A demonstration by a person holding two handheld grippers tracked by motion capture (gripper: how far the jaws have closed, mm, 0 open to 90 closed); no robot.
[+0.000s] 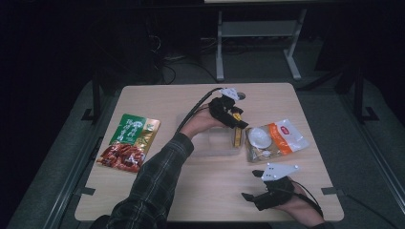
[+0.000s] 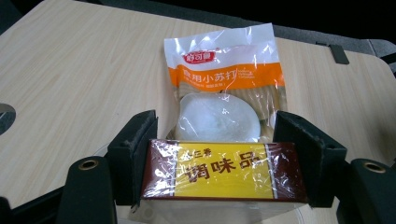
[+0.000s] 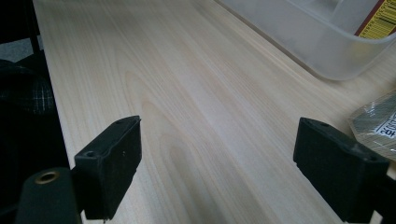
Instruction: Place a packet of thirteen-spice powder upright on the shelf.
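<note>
A brown box with a yellow label (image 2: 224, 170) sits between the pads of my left gripper (image 2: 217, 149), which press on its two ends. From above, the left gripper (image 1: 238, 128) holds this box (image 1: 236, 137) at the right end of a clear plastic container (image 1: 210, 145). Just beyond lies an orange and white pouch (image 2: 224, 70) with a white lump inside, flat on the table (image 1: 274, 140). My right gripper (image 1: 252, 185) rests near the table's front right corner. Its jaws (image 3: 219, 140) stand wide apart over bare wood.
A green and red snack pouch (image 1: 128, 142) lies at the table's left side. In the right gripper view the clear container (image 3: 327, 46) is at the upper right and a corner of the pouch (image 3: 378, 121) at the right edge. A plaid sleeve (image 1: 153, 181) crosses the table's middle.
</note>
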